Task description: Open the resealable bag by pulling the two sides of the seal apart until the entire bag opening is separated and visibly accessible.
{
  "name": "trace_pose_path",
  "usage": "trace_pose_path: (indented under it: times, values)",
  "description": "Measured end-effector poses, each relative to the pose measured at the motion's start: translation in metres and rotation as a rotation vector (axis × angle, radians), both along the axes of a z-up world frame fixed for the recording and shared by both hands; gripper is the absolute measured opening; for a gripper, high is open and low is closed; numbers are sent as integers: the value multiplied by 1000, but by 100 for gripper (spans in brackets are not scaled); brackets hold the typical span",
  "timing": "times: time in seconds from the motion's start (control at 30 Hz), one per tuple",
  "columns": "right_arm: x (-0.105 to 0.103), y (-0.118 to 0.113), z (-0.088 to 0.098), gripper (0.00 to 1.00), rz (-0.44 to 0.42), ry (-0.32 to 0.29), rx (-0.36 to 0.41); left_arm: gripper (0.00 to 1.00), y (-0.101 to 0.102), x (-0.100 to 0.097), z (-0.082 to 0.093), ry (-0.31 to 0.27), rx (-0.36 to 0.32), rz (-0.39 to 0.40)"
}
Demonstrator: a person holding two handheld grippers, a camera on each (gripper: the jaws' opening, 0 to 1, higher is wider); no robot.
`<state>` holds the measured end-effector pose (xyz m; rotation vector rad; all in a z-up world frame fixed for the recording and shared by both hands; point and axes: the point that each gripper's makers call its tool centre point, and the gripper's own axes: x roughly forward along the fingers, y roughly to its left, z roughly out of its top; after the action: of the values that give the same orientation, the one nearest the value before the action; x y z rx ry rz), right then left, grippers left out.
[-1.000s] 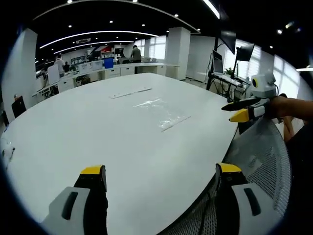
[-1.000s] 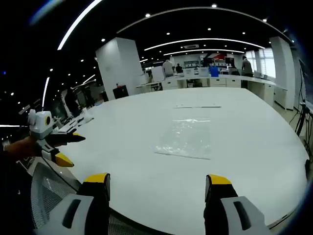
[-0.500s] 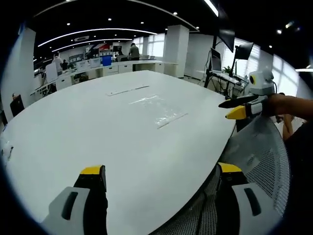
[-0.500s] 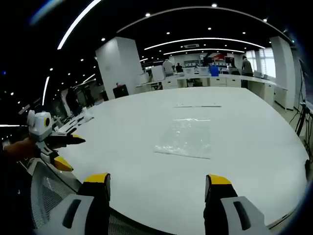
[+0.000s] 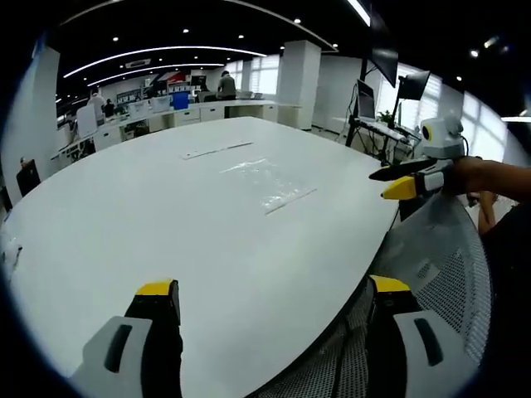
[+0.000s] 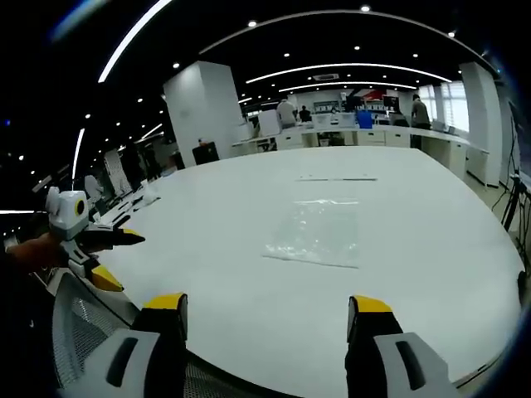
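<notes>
A clear resealable bag (image 5: 270, 181) (image 6: 317, 232) lies flat on the large white table (image 5: 166, 224) (image 6: 249, 274), its seal strip along the near edge. My left gripper (image 5: 272, 300) hangs open over the table's near edge, well short of the bag, with nothing between its yellow-tipped jaws. In the right gripper view my left gripper (image 6: 104, 257) comes in from the left, held by a hand. My right gripper (image 6: 265, 317) is open too, empty, in front of the bag. My right gripper (image 5: 397, 182) enters the left gripper view from the right.
A mesh chair back (image 5: 431, 274) (image 6: 83, 332) stands just off the table's near edge. A thin pale strip (image 5: 217, 150) (image 6: 336, 178) lies beyond the bag. Desks, monitors (image 5: 415, 87) and people (image 5: 226, 85) fill the office behind.
Almost nothing has changed. The left gripper view has shifted slightly, so the bag sits a little higher in it. Both grippers stay open and away from the bag.
</notes>
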<state>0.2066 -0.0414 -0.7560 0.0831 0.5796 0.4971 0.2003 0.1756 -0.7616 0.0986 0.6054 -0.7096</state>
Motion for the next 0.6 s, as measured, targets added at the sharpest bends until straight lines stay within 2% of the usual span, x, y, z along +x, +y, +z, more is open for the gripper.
trace_pose_path:
  times: [0.6]
  values:
    - [-1,3,-1,78,15,2,-10,91,-3,3,6,-17,-4,-12]
